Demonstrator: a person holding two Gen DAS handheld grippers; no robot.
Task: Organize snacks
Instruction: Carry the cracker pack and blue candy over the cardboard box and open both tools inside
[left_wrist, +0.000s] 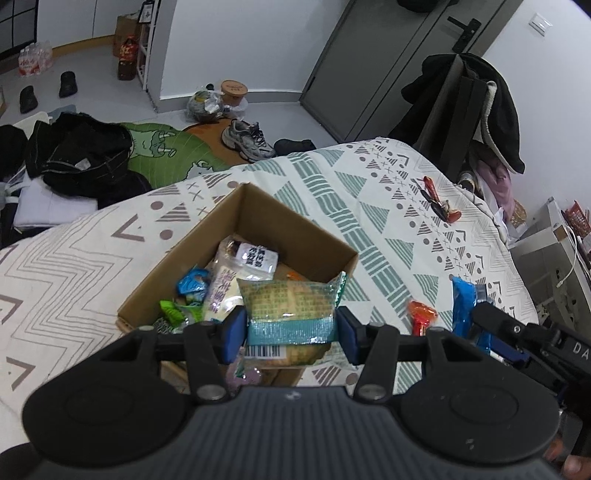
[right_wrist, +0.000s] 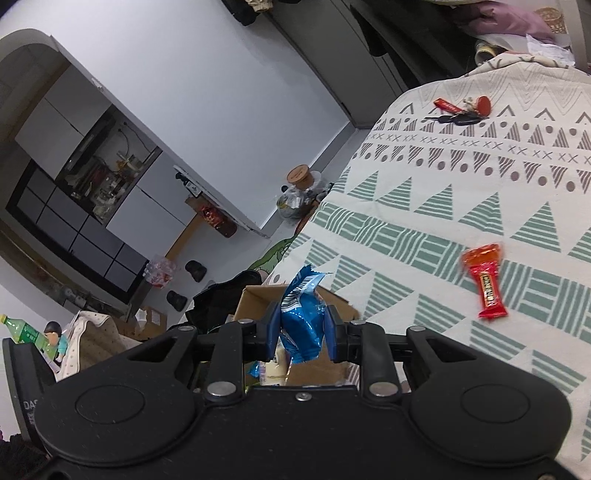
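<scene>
Patterned bedding (left_wrist: 369, 206) with green striped triangles and grey zigzags covers the bed where everything lies. On it sits an open cardboard box (left_wrist: 258, 218), already holding several wrapped snacks, among them a pale packet with a white label (left_wrist: 255, 258) and small blue and green wrappers at its left side. The left gripper (left_wrist: 291, 332) hovers at the near edge of the box, its blue-padded jaws closed onto the lower part of a green-patterned pastry packet (left_wrist: 291, 299), which stands upright between them above the box opening. The right gripper (right_wrist: 301, 332) holds a blue snack packet (right_wrist: 301, 317) pinched between narrow jaws, the packet's barcoded end sticking up; the box edge (right_wrist: 258, 299) shows just behind it. A red-and-orange candy bar (right_wrist: 485, 282) lies flat on the bedding to the right, well apart from the box. Farther off, near the bed's far edge, rests a bunch of keys with a red tag (right_wrist: 461, 110).
</scene>
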